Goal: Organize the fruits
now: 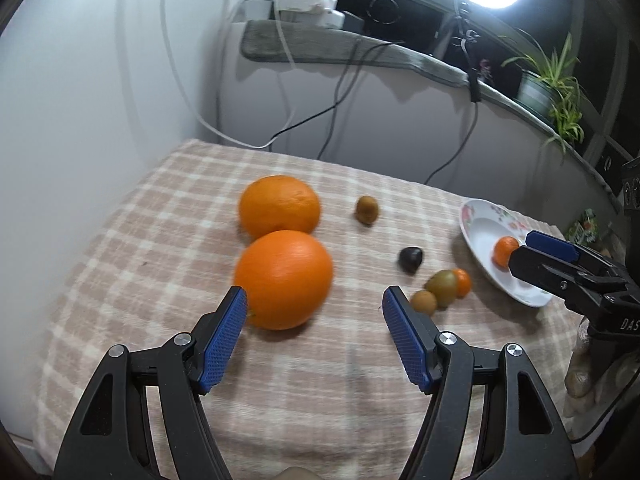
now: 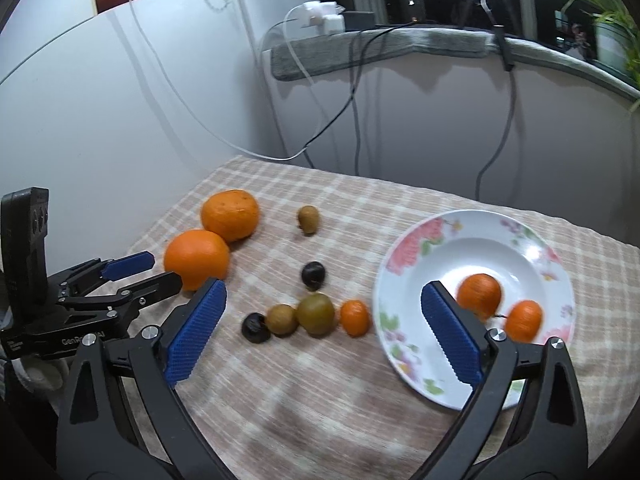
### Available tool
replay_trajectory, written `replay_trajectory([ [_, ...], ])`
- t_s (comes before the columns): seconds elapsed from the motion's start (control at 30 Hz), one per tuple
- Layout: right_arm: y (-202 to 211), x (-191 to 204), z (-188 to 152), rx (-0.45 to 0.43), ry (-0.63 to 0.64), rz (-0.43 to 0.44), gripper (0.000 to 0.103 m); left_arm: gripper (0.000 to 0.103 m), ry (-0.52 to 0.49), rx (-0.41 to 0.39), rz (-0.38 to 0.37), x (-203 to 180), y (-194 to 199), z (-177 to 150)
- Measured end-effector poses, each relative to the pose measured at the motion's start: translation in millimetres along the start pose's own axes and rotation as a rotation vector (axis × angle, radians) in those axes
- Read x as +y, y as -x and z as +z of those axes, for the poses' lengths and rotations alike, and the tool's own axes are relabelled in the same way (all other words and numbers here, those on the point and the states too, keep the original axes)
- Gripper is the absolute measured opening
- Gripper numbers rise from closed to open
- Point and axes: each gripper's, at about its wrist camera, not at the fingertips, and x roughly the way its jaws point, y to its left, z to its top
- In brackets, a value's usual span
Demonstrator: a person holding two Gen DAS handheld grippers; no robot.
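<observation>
Both jaws gape wide, holding nothing. The left hand-held gripper (image 1: 314, 300) hovers at the near orange (image 1: 283, 279). Only the right hand-held gripper's (image 2: 324, 296) view shows two small oranges (image 2: 479, 294) inside the floral plate (image 2: 404, 256) and a second dark fruit (image 2: 255, 328) on the checked surface (image 2: 320, 392).

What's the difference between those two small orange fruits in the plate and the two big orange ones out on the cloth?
The two small orange fruits lie inside the flowered plate; the two big oranges rest on the checked cloth, touching each other. The plated pair looks far smaller than the big pair. The left claw, open, is close to the nearer big orange; the right claw, also open, holds nothing. All four are round and orange.
</observation>
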Motion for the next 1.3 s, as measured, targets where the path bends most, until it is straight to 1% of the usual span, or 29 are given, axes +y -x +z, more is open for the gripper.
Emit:
replay_trajectory([
  [0.13, -11.8, 13.6, 5.7, 0.023, 0.019, 0.043, 0.1, 0.07, 0.022, 0.003, 0.005, 11.7, -0.8, -1.6],
  [0.47, -49.0, 42.4, 14.1, 0.096, 0.041, 0.124, 0.1, 0.07, 0.075, 0.036, -0.031, 31.4, -13.8, -5.3],
  [0.93, -94.2, 69.5, 23.2, 0.181, 0.031, 0.224, 0.1, 0.07, 0.107, 0.083, -0.085, 39.3, -37.7, -6.8],
  [1.3, -121.5, 84.7, 28.9, 0.243, 0.05, 0.283, 0.1, 0.07, 0.126, 0.096, -0.129, 41.5, -45.1, -5.8],
])
